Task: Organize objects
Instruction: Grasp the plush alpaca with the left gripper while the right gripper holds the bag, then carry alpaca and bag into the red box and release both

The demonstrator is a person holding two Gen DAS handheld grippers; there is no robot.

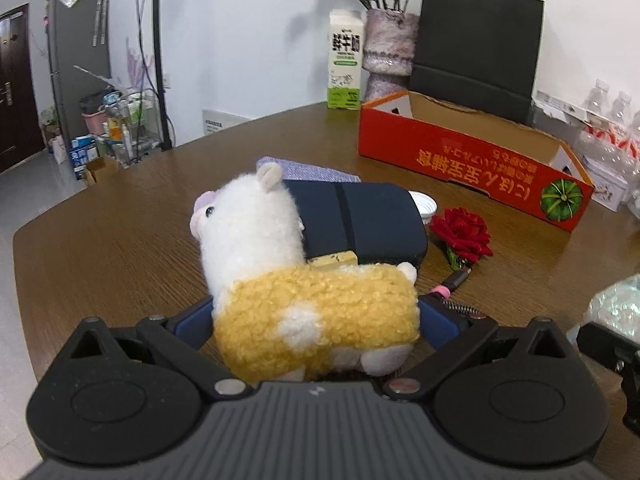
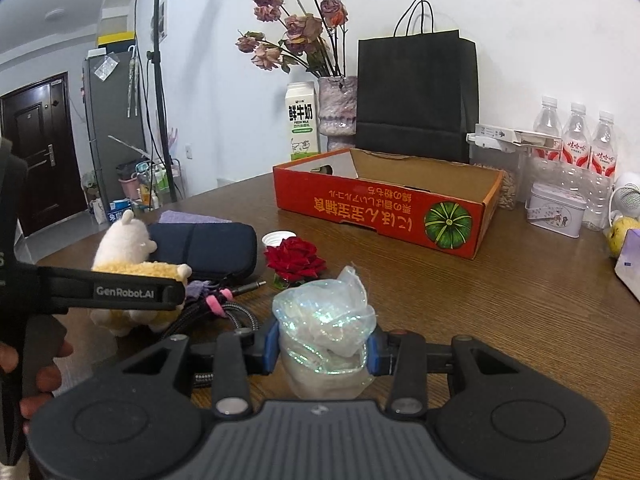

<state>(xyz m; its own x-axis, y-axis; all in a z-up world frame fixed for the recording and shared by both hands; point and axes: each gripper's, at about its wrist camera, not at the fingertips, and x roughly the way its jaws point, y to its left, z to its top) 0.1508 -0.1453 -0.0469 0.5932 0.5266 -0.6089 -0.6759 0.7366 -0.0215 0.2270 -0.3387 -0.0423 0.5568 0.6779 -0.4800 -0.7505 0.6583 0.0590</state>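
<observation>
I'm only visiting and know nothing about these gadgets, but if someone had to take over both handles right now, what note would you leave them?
Left gripper: shut on the white and yellow fluffy alpaca toy.
Right gripper: shut on the crumpled iridescent plastic bag.
On the brown wooden table: the dark blue zip case, red fabric rose, white bottle cap, braided cable.
The open red cardboard box looks empty from here.
Done: two items gripped. Left: probably box them, then the rest.

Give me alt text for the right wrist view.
The right gripper clamps a crumpled iridescent plastic bag above a wooden table. Beyond lie a red rose and an open red cardboard box; the left gripper holds a plush alpaca.
</observation>
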